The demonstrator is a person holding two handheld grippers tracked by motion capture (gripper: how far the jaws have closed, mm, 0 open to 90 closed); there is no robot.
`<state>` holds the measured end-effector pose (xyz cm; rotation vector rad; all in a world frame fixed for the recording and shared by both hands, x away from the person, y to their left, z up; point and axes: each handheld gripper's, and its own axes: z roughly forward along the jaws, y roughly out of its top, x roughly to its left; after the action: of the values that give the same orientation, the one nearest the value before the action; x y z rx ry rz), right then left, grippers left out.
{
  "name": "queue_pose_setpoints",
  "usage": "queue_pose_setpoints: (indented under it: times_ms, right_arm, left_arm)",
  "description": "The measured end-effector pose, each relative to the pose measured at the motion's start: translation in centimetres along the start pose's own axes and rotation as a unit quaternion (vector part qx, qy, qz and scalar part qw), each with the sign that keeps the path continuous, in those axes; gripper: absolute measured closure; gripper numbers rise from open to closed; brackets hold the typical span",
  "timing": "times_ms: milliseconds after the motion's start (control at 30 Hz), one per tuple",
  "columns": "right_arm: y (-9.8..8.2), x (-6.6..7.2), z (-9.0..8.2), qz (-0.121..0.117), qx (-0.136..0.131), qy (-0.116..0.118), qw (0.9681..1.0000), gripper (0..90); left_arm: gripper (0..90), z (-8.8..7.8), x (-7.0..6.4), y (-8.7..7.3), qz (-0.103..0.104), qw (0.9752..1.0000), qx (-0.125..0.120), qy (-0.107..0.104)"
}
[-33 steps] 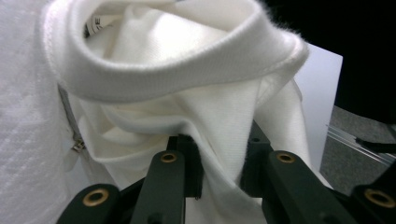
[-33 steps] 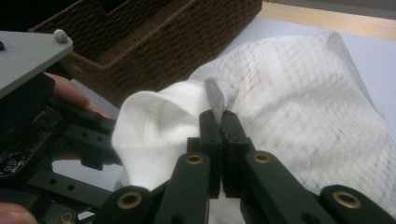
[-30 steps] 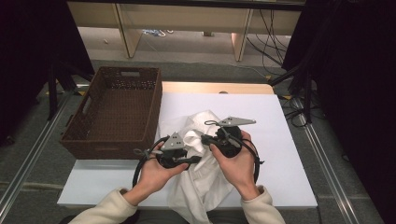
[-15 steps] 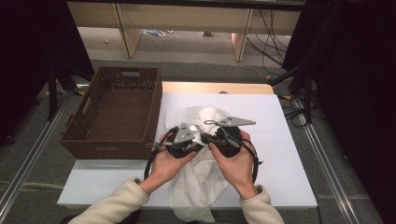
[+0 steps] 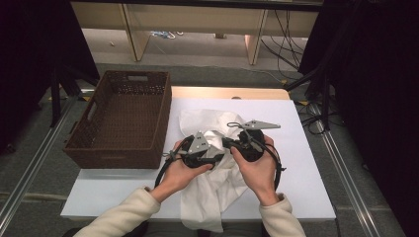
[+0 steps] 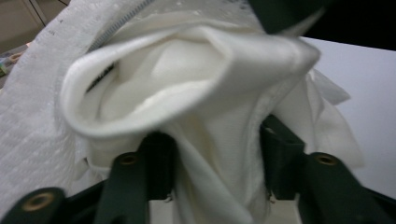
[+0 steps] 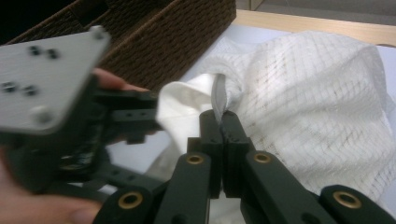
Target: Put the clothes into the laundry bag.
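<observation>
Your right gripper point(image 7: 220, 122) pinches the mesh bag's point(image 5: 207, 123) edge mid-table beside the basket point(image 5: 121, 123). Your left gripper point(image 6: 212, 154) has just been opening, white cloth point(image 6: 187, 93) loose between its jaws. Next, regrip and stuff it inside.

White garment point(image 5: 210, 190) is running off the high view's bottom edge; its folds are covering the left hand-held gripper point(image 6: 212, 154) jaws' tips.

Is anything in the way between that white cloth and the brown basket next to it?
Nothing visible blocks it. The white cloth lies on the table right beside the brown basket, whose top is open. The right gripper is pinched on the cloth's edge, and the left gripper has cloth between its jaws.
</observation>
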<state>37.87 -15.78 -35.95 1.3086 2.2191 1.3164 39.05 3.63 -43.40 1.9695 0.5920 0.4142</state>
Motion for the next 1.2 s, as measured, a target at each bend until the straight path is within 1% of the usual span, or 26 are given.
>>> queue_pose_setpoints:
  times_ms: [67,100,133,200,233,267,333,400,467,500,533,567,600,633,667,700,767,833,867,933,967,1000,1067,1133,1167,1200]
  right_arm:
    - [0.0,0.1,0.0,0.007,0.003,-0.005,1.0000,90.0]
    - [0.0,0.0,0.0,0.004,0.007,-0.006,1.0000,90.0]
    - [0.0,0.0,0.1,-0.001,0.004,-0.004,1.0000,90.0]
    - [0.0,0.0,0.2,-0.009,0.007,0.000,0.9999,90.0]
    - [-0.1,0.1,0.3,0.002,0.006,-0.003,1.0000,90.0]
    - [0.0,0.1,0.3,-0.006,0.014,-0.004,0.9999,90.0]
    - [-0.1,0.1,0.3,-0.005,0.009,-0.001,0.9999,90.0]
    - [0.0,0.1,0.3,-0.010,0.009,-0.002,0.9999,90.0]
    - [0.0,0.2,0.2,-0.007,0.010,-0.006,0.9999,90.0]
    - [-0.1,0.2,0.2,-0.008,0.007,-0.004,0.9999,90.0]
    - [-0.1,0.3,0.2,0.000,0.011,-0.002,0.9999,90.0]
    - [0.0,0.3,0.3,-0.011,0.008,-0.001,0.9999,90.0]
    - [0.0,0.4,0.3,-0.008,0.009,0.002,0.9999,90.0]
    - [-0.1,0.5,0.3,-0.009,0.008,-0.002,0.9999,90.0]
    - [0.0,0.5,0.2,-0.014,0.007,-0.008,0.9998,90.0]
    - [0.0,0.6,0.2,-0.012,0.008,-0.002,0.9999,90.0]
    - [-0.1,0.6,0.3,-0.011,0.005,0.003,0.9999,90.0]
    - [0.0,0.6,0.2,-0.014,0.004,0.003,0.9999,90.0]
    - [0.0,0.7,0.3,-0.010,0.001,0.011,0.9999,90.0]
    - [0.1,0.8,0.1,-0.019,-0.003,0.004,0.9998,90.0]
    - [0.1,0.9,0.1,-0.015,-0.006,0.012,0.9998,90.0]
    - [0.2,0.9,0.0,-0.015,-0.007,0.013,0.9998,90.0]
    - [0.2,0.9,-0.2,-0.020,-0.007,0.008,0.9997,90.0]
    - [0.2,1.1,-0.1,-0.012,-0.002,0.021,0.9997,90.0]
    - [0.2,1.1,-0.2,-0.013,-0.003,0.022,0.9997,90.0]
    - [0.2,1.2,-0.2,-0.009,0.001,0.029,0.9995,90.0]
  left_arm:
    - [41.2,-1.0,-0.1,-0.3,-0.005,1.0000,0.000,-0.003]
    - [40.1,-1.5,0.0,-0.4,0.002,1.0000,-0.002,-0.002]
    - [39.6,-1.9,-0.1,-0.5,-0.005,1.0000,-0.006,-0.001]
    - [39.4,-2.7,0.0,-0.4,-0.002,0.9999,-0.012,0.005]
    - [39.4,-3.1,0.0,-0.4,0.002,0.9999,-0.009,0.012]
    - [39.3,-3.3,0.0,-0.3,0.000,0.9997,-0.016,0.015]
    - [39.2,-3.6,-0.1,0.0,0.004,0.9995,-0.023,0.022]
    - [39.7,-3.6,0.0,0.2,0.004,0.9988,-0.031,0.037]
    - [42.3,-3.5,0.1,0.5,0.012,0.9986,-0.033,0.040]
    - [44.2,-3.2,0.1,0.6,0.015,0.9986,-0.032,0.040]
    - [48.3,-2.9,0.2,0.7,0.021,0.9985,-0.030,0.040]
    - [53.6,-2.6,0.3,0.8,0.022,0.9986,-0.029,0.039]
    - [57.5,-2.2,0.4,0.9,0.023,0.9987,-0.028,0.036]
    - [62.0,-1.8,0.6,1.0,0.017,0.9990,-0.025,0.032]
    - [65.6,-1.3,0.8,1.0,0.006,0.9992,-0.029,0.025]
    - [69.0,-1.0,0.9,1.1,0.004,0.9994,-0.023,0.024]
    - [75.1,-0.4,1.0,1.2,-0.006,0.9995,-0.024,0.019]
    - [79.7,-0.1,0.8,1.4,-0.001,0.9996,-0.022,0.015]
    - [81.0,0.1,0.5,1.5,0.004,0.9997,-0.021,0.010]
    - [82.2,0.3,-0.2,1.8,0.020,0.9996,-0.019,-0.008]
    - [82.4,0.4,-0.6,1.8,0.027,0.9993,-0.019,-0.015]
    - [82.4,0.5,-0.8,1.9,0.035,0.9990,-0.019,-0.019]
    - [82.4,0.6,-0.9,1.9,0.033,0.9991,-0.023,-0.016]
    - [82.4,0.8,-0.3,1.9,0.021,0.9995,-0.024,-0.008]
    - [82.4,1.0,0.1,1.8,0.010,0.9996,-0.025,-0.002]
    - [82.4,1.2,0.6,1.8,0.019,0.9995,-0.024,0.006]
